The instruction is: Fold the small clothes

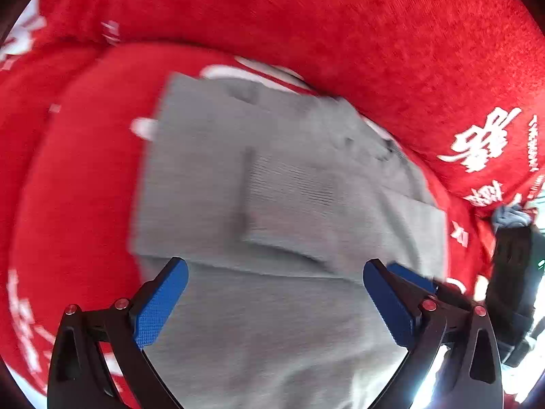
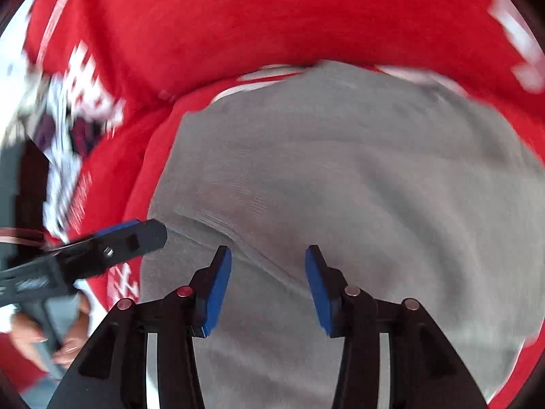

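Lying spread on a red cover (image 1: 374,34) printed with white characters, a grey knitted garment (image 1: 272,187) is seen from both wrist cameras, and both views are smeared by motion. In the left wrist view the left gripper (image 1: 275,271) is held above the near part of the garment with its jaws set wide apart; nothing is caught between the blue pads (image 1: 160,306), and the cloth simply shows in the gap. A folded flap with a ribbed band (image 1: 289,197) is laid across the middle of the garment, and further folds are piled toward its far right corner. At the right edge of that view a dark body, taken to be the other gripper's housing, is partly seen, with a small grey-blue cloth (image 1: 511,216) lying just beyond it on the cover. In the right wrist view the right gripper (image 2: 268,255) is pointed down at the garment (image 2: 357,177) with its jaws partly open, and no fabric is pinched between the pads (image 2: 218,293); a raised fold edge (image 2: 218,225) is seen running just ahead of them. One finger of the left gripper (image 2: 136,238) is seen entering from the left over the garment's edge, and a hand (image 2: 51,337) is glimpsed at the lower left around its handle.
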The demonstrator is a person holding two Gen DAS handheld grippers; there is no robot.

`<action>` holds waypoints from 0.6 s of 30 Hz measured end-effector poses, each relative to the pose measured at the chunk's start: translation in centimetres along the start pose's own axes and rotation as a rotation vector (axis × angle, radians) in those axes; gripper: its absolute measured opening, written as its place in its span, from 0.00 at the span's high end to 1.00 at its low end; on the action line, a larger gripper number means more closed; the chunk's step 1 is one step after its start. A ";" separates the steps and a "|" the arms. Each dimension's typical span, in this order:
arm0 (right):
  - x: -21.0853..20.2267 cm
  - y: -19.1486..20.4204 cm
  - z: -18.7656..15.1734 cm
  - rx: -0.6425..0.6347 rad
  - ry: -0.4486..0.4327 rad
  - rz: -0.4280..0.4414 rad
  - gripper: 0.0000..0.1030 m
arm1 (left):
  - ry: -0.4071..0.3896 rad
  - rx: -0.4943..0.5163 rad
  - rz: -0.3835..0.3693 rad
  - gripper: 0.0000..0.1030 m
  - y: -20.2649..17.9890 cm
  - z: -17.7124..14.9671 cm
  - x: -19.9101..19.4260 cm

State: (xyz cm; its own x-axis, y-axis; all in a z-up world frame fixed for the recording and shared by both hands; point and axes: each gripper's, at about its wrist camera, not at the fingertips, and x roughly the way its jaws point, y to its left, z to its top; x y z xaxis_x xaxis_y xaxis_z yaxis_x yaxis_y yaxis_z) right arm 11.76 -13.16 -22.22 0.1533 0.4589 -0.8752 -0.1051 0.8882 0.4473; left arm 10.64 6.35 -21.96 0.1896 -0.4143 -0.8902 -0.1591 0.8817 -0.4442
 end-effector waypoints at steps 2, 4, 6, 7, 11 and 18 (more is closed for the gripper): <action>-2.4 -4.9 -1.6 0.172 -0.026 0.009 0.52 | 0.025 -0.020 -0.020 0.00 -0.6 0.5 1.4; -4.5 -9.0 -3.0 0.320 -0.059 0.010 0.52 | 0.031 -0.038 -0.036 0.00 -1.0 0.9 2.1; -6.7 -12.6 -5.0 0.455 -0.119 -0.011 0.52 | 0.020 -0.047 -0.059 0.04 -1.4 1.4 2.5; -7.7 -14.4 -6.1 0.541 -0.156 -0.022 0.52 | 0.018 -0.048 -0.067 0.15 -1.6 1.7 2.7; -8.5 -20.6 -8.7 0.835 -0.259 0.124 0.53 | 0.033 -0.039 -0.061 0.60 -1.8 2.6 3.4; -10.2 -19.7 -5.6 0.686 -0.289 0.035 0.94 | -0.017 0.025 0.043 0.88 -1.9 1.9 2.0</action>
State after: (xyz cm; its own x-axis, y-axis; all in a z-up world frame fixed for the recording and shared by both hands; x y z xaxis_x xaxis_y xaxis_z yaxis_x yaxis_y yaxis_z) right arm 6.79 -35.53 -23.12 0.4234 0.3908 -0.8173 0.5080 0.6445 0.5714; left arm 13.20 4.27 -22.69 0.1997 -0.3724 -0.9064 -0.1435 0.9039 -0.4030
